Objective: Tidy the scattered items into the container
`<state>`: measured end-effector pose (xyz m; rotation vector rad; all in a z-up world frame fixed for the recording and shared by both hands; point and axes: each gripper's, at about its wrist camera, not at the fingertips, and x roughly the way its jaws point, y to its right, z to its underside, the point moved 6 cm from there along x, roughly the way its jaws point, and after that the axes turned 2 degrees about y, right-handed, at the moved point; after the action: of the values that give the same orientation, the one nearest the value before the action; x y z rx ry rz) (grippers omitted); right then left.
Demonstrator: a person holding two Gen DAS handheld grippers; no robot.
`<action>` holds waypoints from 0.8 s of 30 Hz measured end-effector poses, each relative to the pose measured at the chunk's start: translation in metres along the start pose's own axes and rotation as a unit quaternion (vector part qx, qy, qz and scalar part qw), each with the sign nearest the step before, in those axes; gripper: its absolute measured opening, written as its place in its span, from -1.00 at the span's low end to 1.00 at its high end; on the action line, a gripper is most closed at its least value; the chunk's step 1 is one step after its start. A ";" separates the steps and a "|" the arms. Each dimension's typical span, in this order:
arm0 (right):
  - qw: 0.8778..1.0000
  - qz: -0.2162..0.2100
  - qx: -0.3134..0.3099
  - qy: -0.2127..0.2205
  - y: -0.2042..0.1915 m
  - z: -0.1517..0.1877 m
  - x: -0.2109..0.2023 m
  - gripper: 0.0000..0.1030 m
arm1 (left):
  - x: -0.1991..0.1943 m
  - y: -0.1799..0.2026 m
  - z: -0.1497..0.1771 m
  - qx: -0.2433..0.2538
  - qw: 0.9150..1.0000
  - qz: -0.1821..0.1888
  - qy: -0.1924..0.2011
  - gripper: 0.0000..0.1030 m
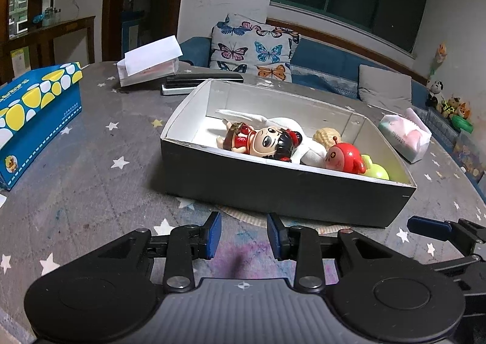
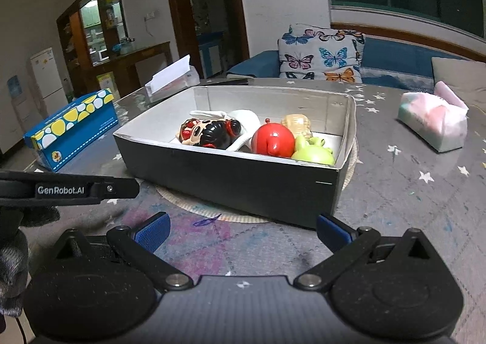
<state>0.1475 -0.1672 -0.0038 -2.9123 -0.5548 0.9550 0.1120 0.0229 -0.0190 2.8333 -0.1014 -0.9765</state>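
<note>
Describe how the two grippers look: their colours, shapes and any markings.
Both are black plastic. The left gripper and the right gripper have blue ribbed pads, jointed linkage arms with silver rivets, two round black discs and a grey ribbed centre plate. The left one's side reads "GenRobot.AI" in white.

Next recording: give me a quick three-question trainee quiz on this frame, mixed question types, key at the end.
1. True or false: the red round toy lies inside the open grey cardboard box.
2. Which gripper's jaws gape wider: the left gripper or the right gripper?
3. Fill in: the black-haired doll in a red dress rests on a ____ cloth.

Key: 1 true. 2 right. 3 white.
</note>
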 end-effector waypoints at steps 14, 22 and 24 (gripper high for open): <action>1.000 0.022 0.008 -0.004 0.001 0.005 0.005 1.00 | -0.001 0.003 0.004 0.012 1.000 -0.014 0.003 -0.33; 1.000 0.025 0.013 -0.012 0.002 0.008 0.011 1.00 | 0.004 0.005 0.005 0.023 0.999 -0.029 0.001 -0.33; 0.999 0.026 0.014 -0.015 0.002 0.008 0.013 1.00 | 0.006 0.005 0.005 0.029 0.999 -0.035 0.002 -0.33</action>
<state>0.1528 -0.1656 -0.0179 -2.9062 -0.4666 1.0052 0.1134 0.0172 -0.0259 2.9089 -0.0291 -0.9987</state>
